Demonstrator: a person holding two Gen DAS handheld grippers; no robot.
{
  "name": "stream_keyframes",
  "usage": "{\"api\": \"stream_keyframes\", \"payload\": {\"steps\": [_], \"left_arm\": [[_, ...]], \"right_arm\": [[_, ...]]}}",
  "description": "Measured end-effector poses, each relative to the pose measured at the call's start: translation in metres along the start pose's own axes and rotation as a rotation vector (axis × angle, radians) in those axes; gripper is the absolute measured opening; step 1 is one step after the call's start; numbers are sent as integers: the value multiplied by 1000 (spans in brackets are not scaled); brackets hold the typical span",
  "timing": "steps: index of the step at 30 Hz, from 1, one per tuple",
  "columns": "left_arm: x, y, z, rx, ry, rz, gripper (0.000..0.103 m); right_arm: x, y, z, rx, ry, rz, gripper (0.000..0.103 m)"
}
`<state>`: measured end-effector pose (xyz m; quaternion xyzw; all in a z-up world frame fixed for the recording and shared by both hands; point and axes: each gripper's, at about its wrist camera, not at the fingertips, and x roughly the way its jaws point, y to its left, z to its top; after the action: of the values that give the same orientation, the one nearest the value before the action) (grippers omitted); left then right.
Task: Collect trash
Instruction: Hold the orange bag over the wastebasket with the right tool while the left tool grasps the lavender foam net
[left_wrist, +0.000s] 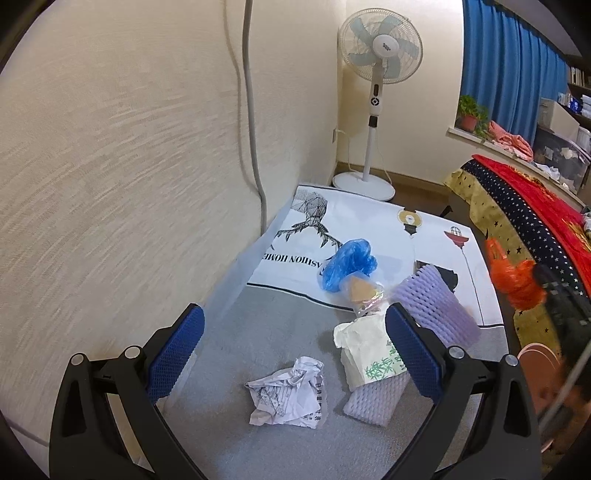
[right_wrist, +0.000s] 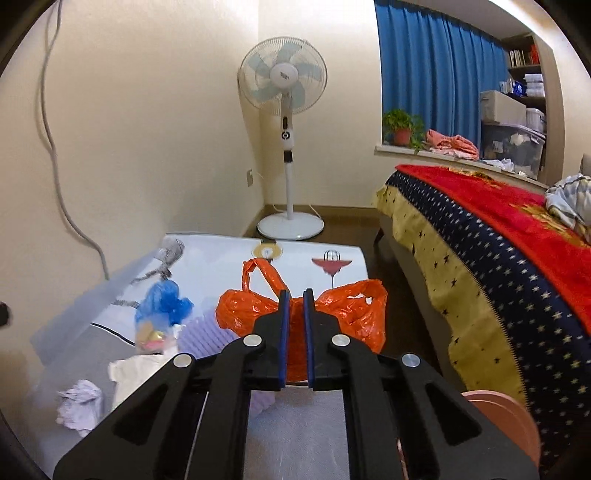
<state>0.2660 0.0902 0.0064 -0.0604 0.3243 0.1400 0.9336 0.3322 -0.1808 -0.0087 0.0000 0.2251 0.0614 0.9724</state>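
Trash lies on a grey and white mat. My left gripper (left_wrist: 295, 350) is open and empty above a crumpled white paper (left_wrist: 288, 393), with a cream paper bag (left_wrist: 364, 349) and a purple foam net (left_wrist: 375, 400) beside its right finger. Farther off lie a blue plastic bag (left_wrist: 349, 264), a clear snack wrapper (left_wrist: 364, 291) and a second purple foam net (left_wrist: 437, 304). My right gripper (right_wrist: 295, 295) is shut on an orange plastic bag (right_wrist: 354, 314) and holds it up; the bag also shows in the left wrist view (left_wrist: 515, 282).
A cream wall (left_wrist: 129, 184) with a grey cable runs along the left. A white standing fan (right_wrist: 286, 110) stands in the corner. A bed with a starry and red cover (right_wrist: 498, 240) is on the right. A pink round object (right_wrist: 506, 424) is near the right gripper.
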Motion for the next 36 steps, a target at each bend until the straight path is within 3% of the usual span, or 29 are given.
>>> {"api": "stream_keyframes", "payload": {"steps": [9, 15, 21, 27, 36], "left_arm": [[-18, -19, -8, 5, -82, -102, 95], [-20, -66, -23, 7, -118, -208, 95], [9, -128, -38, 66, -129, -259, 95], [61, -179, -66, 134, -117, -214, 95], [105, -204, -83, 189, -69, -218, 95]], "right_arm": [[-114, -33, 4, 1, 22, -35, 8], [-172, -67, -19, 35, 14, -86, 8], [-173, -100, -35, 73, 25, -119, 8], [-161, -125, -40, 97, 71, -133, 8], [-150, -131, -46, 75, 114, -134, 8]]}}
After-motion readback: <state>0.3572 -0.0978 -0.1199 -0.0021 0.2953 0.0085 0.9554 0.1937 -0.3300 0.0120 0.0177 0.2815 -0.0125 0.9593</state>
